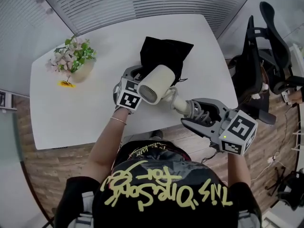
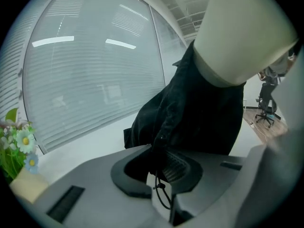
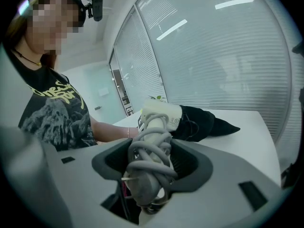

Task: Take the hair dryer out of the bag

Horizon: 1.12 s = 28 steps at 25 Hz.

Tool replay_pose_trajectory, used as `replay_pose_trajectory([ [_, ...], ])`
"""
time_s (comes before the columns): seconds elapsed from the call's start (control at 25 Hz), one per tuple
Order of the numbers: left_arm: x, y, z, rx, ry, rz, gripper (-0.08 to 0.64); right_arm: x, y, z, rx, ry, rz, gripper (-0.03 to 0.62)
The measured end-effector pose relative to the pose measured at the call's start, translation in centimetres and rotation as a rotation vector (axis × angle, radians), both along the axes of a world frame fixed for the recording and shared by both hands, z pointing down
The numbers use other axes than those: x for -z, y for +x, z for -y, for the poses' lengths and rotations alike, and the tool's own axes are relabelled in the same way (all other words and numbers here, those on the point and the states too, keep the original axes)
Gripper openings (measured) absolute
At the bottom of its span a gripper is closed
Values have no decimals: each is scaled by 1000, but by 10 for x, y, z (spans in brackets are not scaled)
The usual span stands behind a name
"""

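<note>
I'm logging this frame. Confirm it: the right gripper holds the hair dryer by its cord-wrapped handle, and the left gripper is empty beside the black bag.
Wrong: the left gripper is not empty. The left gripper view shows its jaws shut on a fold of the black bag. The rest stands: the right gripper holds the hair dryer by its cord-wrapped handle.

The light is bright, even and cool; ceiling lamps glare as white streaks on the ribbed glass wall [image 2: 95, 80]. Both gripper views bend toward dark round corners; the black cloth bag [image 2: 199, 113] loses detail; the near cream plastic hair dryer [image 2: 242, 27] is unsharp.
</note>
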<state>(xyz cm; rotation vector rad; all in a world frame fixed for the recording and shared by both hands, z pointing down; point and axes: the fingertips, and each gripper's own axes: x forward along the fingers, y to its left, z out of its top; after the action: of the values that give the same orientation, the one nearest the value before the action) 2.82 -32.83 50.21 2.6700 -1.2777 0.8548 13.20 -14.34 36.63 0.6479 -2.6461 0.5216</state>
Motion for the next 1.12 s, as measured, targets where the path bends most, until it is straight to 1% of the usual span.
replay_pose_trajectory([
  [0.08, -2, 1, 2, -8, 1, 40, 31, 4, 4, 3, -16, 6, 13, 252],
  [0.16, -5, -1, 2, -22, 10, 73, 31, 6, 8, 18, -64, 26, 19, 252],
  [0.24, -6, -5, -3, -30, 21, 74, 37, -1, 12, 39, -125, 45, 2, 252],
  [0.32, -4, -6, -9, -37, 43, 71, 40, -16, 14, 61, -173, 60, -39, 252],
  [0.48, 1, -9, -19, -47, 82, 76, 46, -49, 4, 96, -227, 37, -81, 252],
  [0.6, 5, -9, -25, -55, 94, 84, 48, -67, -8, 115, -239, 28, -102, 252],
  [0.72, 7, -10, -31, -63, 97, 90, 51, -74, -21, 131, -239, 39, -122, 252],
  [0.84, 10, -15, -34, -52, 95, 74, 60, -81, -32, 147, -240, 51, -146, 252],
  [1.12, 15, -34, -32, -16, 88, 47, 72, -108, -51, 175, -249, 40, -205, 252],
])
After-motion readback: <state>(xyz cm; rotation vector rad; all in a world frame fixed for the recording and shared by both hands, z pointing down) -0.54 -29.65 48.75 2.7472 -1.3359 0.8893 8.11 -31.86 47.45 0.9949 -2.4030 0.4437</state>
